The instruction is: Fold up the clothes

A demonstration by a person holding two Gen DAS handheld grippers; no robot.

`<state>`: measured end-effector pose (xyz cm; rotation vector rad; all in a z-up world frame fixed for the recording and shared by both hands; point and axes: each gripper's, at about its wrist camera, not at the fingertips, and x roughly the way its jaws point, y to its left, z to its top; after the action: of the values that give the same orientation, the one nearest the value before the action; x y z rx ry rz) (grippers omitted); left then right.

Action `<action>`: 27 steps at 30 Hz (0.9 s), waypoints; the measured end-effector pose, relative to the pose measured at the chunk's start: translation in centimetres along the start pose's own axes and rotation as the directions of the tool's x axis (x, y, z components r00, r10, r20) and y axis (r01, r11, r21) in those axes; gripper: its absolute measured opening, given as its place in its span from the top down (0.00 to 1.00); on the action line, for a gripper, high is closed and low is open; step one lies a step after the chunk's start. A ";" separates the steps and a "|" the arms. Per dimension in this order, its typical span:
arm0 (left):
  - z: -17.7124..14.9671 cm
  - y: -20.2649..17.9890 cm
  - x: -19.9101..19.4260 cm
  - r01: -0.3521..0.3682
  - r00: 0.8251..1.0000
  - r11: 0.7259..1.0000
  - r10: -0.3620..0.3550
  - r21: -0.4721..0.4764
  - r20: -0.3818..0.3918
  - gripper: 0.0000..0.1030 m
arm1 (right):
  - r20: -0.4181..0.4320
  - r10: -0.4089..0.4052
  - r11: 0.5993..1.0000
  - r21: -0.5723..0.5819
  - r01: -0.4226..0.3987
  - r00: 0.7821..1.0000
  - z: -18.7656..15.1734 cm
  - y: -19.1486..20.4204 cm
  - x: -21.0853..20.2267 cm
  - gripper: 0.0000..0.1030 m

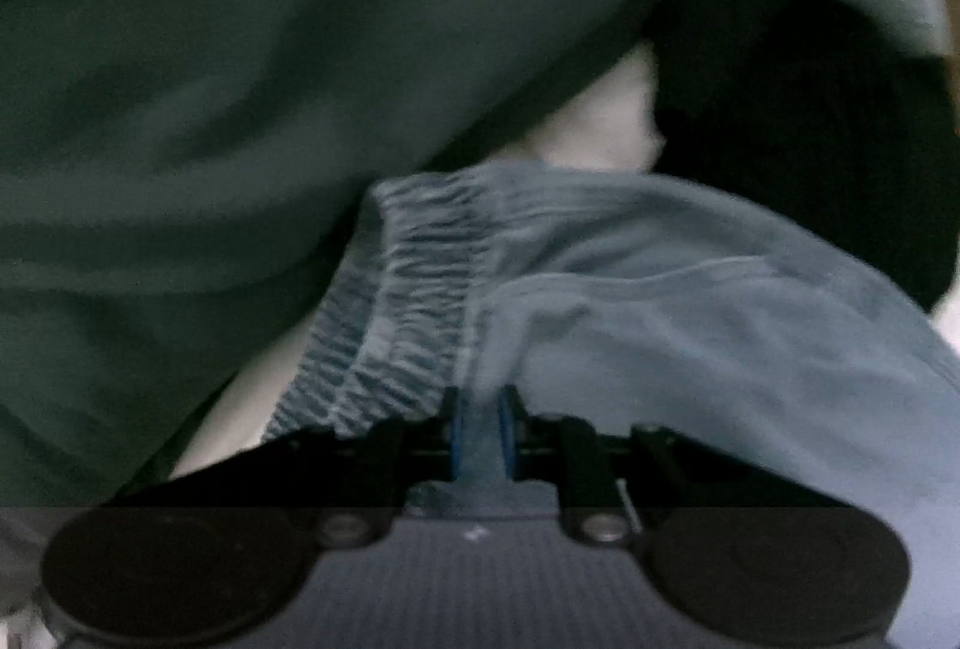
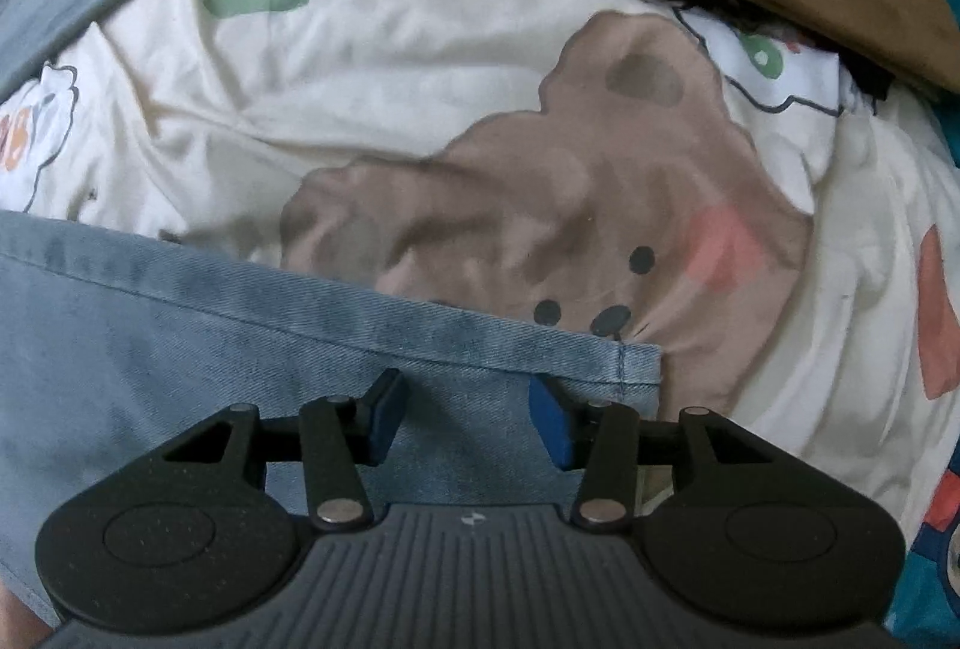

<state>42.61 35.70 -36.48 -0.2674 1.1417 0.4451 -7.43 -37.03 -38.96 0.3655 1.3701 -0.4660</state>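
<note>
Cream bear-print bedsheet [image 2: 420, 48] lies rumpled under denim garment [image 2: 180, 349]

Left wrist view is looking dim and murky, colours greyish-green, fine grain everywhere. Blur is smearing whole view; only elastic waistband [image 1: 414, 289] of denim is showing some texture. Black garment [image 1: 780, 120] is sinking into shadow, no detail. Right wrist view is looking bright, light soft and even, no glare. Denim hem [image 2: 360, 313] is showing weave sharply. Printed bedsheet [image 2: 420, 66] is softening slightly farther out. Fisheye is bending edges, corners going dark.
</note>
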 end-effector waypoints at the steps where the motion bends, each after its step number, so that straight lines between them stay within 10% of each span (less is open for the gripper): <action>1: 0.1 0.2 0.8 -0.007 1.000 1.000 0.007 -0.006 0.002 0.85 | -0.003 0.002 1.000 0.002 -0.002 1.000 0.0 -0.1 0.0 0.48; 13: 0.4 -0.5 0.8 -0.044 0.998 0.999 0.043 0.026 0.054 0.85 | -0.006 -0.028 1.000 -0.001 0.028 1.000 -0.6 -0.3 -0.8 0.47; 27: -7.9 4.1 -2.2 -0.041 0.998 0.991 0.048 0.130 -0.047 0.85 | -0.026 -0.015 1.000 -0.013 0.015 1.000 -1.8 1.2 0.4 0.47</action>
<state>33.46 35.54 -37.53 -0.1416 1.2218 0.4040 -8.27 -35.19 -39.66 0.3522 1.4012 -0.4666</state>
